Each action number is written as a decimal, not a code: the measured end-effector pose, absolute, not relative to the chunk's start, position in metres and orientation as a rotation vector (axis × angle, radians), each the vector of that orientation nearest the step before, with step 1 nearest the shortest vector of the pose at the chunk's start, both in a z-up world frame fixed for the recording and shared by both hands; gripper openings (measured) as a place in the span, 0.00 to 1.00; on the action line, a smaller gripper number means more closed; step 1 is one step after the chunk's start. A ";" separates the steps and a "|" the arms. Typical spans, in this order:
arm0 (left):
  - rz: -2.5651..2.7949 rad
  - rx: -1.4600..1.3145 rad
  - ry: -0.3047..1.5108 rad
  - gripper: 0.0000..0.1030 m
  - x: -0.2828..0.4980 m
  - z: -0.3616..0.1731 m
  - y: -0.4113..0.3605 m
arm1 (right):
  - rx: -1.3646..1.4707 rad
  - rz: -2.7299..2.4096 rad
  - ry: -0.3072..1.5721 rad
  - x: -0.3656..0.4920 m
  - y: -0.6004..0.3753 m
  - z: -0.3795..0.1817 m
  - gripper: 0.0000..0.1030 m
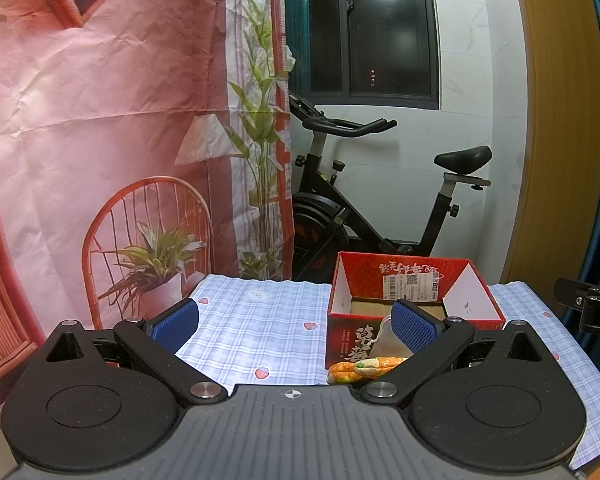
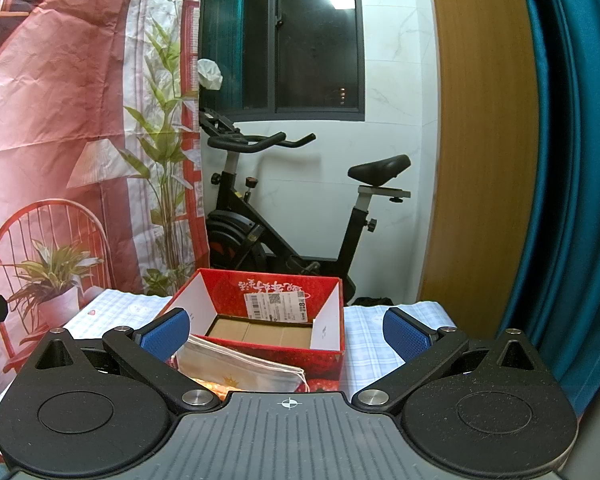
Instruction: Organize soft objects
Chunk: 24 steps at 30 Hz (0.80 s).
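Soft items: a white pouch/mask-like piece [image 2: 240, 364] and an orange-green plush toy [image 1: 360, 368], both on the tabletop [image 1: 256, 320] just in front of the red box [image 2: 268, 312], touching or nearly touching its front wall. The pouch leans on the box front, and the plush sits partly under it. Box is open and looks empty: only its cardboard floor shows, nothing soft inside.

Left gripper [image 1: 296, 320]: spread wide, holding nothing, set left of the box front, plush near its right finger. Right gripper [image 2: 286, 336]: also spread, empty, roughly facing the box with the pouch by its left finger.

Progress, as a judgement: nothing stowed yet, both items are left to grab and drop in. An exercise bike [image 2: 284, 208] stands behind the box, off the tabletop.
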State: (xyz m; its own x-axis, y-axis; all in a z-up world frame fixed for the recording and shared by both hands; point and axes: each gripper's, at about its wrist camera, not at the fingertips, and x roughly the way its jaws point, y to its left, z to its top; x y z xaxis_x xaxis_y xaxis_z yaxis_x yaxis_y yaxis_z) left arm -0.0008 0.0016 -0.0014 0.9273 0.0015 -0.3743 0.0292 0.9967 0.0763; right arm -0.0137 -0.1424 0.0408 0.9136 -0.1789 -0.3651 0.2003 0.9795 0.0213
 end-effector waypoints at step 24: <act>0.026 0.055 0.294 1.00 0.023 -0.028 0.008 | 0.148 -0.130 0.350 -0.002 -0.167 0.008 1.00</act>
